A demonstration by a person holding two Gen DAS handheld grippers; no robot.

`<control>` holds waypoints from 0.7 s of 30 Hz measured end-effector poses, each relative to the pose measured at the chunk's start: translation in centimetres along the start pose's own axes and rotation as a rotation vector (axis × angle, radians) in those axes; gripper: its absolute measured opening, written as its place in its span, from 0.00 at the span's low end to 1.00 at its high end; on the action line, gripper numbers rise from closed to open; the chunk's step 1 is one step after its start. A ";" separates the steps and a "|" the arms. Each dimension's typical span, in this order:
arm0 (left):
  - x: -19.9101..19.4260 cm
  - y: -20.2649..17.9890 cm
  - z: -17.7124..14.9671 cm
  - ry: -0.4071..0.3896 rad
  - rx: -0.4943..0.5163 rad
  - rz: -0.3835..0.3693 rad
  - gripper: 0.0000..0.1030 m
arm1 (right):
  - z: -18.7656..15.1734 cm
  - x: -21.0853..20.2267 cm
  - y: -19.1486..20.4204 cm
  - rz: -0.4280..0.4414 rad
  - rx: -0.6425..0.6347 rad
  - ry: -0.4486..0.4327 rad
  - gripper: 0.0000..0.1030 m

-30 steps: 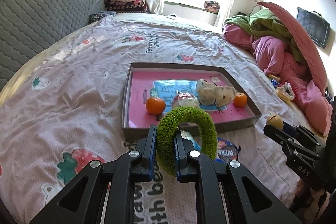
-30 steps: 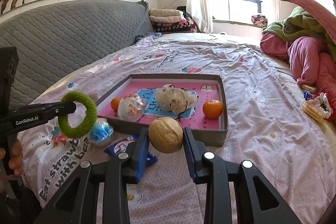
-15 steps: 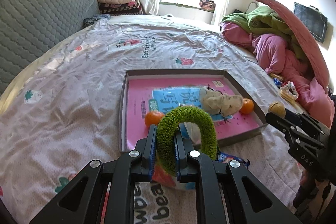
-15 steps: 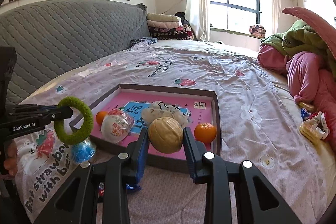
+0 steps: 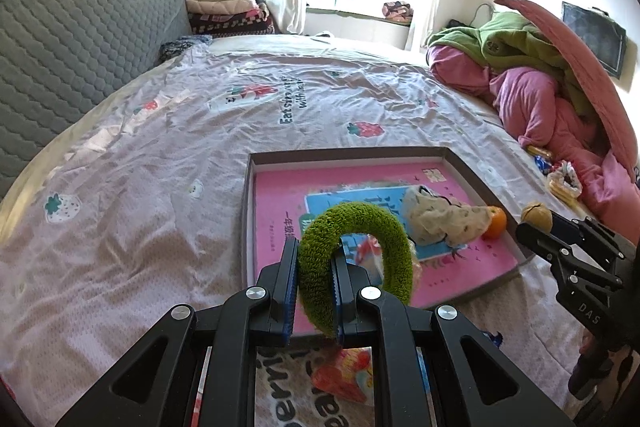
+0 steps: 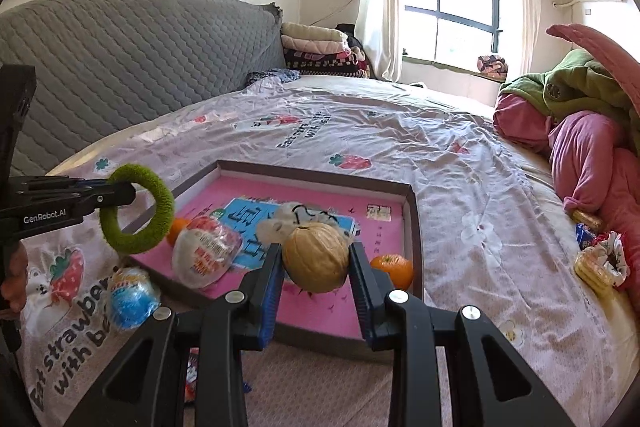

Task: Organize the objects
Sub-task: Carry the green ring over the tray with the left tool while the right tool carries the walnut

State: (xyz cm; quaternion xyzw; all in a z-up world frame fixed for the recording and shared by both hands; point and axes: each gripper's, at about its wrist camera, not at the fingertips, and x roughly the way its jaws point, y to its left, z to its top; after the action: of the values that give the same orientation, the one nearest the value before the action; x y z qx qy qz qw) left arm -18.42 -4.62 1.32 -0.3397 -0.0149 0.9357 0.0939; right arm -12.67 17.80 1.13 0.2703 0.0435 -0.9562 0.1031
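My left gripper is shut on a fuzzy green ring and holds it over the near left corner of a shallow tray with a pink floor. It also shows in the right wrist view with the ring. My right gripper is shut on a tan walnut above the tray's near edge; the walnut also shows in the left wrist view. In the tray lie two oranges, a wrapped white snack and a crumpled cloth.
A blue-wrapped ball and a flat packet lie on the bedsheet in front of the tray. Pink and green bedding is heaped at the right, with small snacks beside it. A grey headboard runs along the left.
Both grippers have moved forward and up toward the tray with their loads; the ring now hangs over the tray's near left corner and the walnut over its near edge.
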 end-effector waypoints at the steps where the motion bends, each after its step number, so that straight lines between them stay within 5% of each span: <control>1: 0.2 0.2 0.2 0.000 -0.002 0.003 0.14 | 0.1 0.2 -0.2 -0.003 0.006 -0.001 0.32; 21: 3.2 2.0 1.0 0.026 -0.025 0.043 0.14 | -0.1 2.2 -1.4 -0.034 0.029 0.047 0.32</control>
State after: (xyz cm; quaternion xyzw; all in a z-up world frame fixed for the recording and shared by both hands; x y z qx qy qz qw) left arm -21.81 -5.97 -0.16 -0.3534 -0.0182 0.9327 0.0697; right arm -14.76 18.82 -0.05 0.2936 0.0364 -0.9517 0.0818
